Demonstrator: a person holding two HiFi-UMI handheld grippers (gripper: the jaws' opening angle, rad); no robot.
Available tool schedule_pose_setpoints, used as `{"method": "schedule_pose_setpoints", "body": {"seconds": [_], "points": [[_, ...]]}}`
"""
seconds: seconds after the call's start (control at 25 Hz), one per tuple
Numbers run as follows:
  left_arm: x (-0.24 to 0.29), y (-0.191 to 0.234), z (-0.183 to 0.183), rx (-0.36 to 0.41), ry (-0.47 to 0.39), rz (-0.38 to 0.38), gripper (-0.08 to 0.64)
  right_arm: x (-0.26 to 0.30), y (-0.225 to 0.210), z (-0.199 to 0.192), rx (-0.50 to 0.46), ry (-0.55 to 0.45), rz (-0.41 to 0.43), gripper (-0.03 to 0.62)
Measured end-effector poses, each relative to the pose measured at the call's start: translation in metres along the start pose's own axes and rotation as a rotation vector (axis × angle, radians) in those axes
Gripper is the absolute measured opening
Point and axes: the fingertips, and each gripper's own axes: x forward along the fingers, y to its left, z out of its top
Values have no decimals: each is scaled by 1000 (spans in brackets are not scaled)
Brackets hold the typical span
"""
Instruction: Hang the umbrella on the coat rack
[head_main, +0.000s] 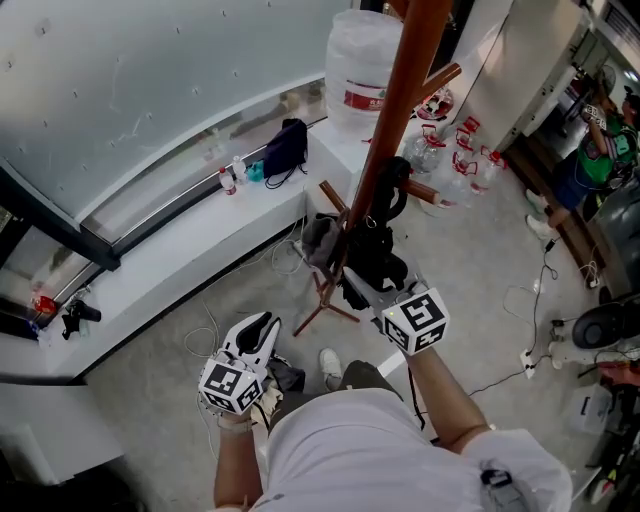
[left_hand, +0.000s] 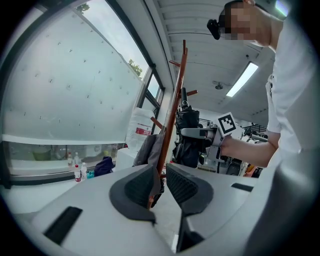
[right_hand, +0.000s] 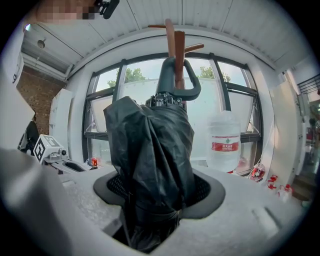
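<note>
Folded black fabric umbrella (right_hand: 150, 150) stands upright, clamped in the right gripper (right_hand: 159, 189). Its looped handle (right_hand: 177, 82), at twelve o'clock, overlaps the brown wooden coat rack (right_hand: 172, 37); whether it is hooked is unclear. Left gripper (left_hand: 161, 184), jaws narrowly parted, is empty.

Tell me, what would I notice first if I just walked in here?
A folded black umbrella fills the right gripper view, squeezed between the right gripper's jaws. Its curved handle reaches up beside the tall reddish-brown coat rack, and a big water jug stands nearby.
</note>
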Motion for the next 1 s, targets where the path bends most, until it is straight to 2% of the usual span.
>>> {"method": "schedule_pose_setpoints", "body": {"seconds": [0.28, 0.72, 1.0], "points": [[-13, 5, -12, -19, 14, 23, 63, 5, 4, -13, 1, 2, -9, 275], [-26, 9, -22, -52, 32, 59, 63, 19, -9, -12, -45, -35, -58, 275], [-33, 9, -28, -70, 31, 81, 63, 25, -7, -10, -37, -71, -55, 282]]}}
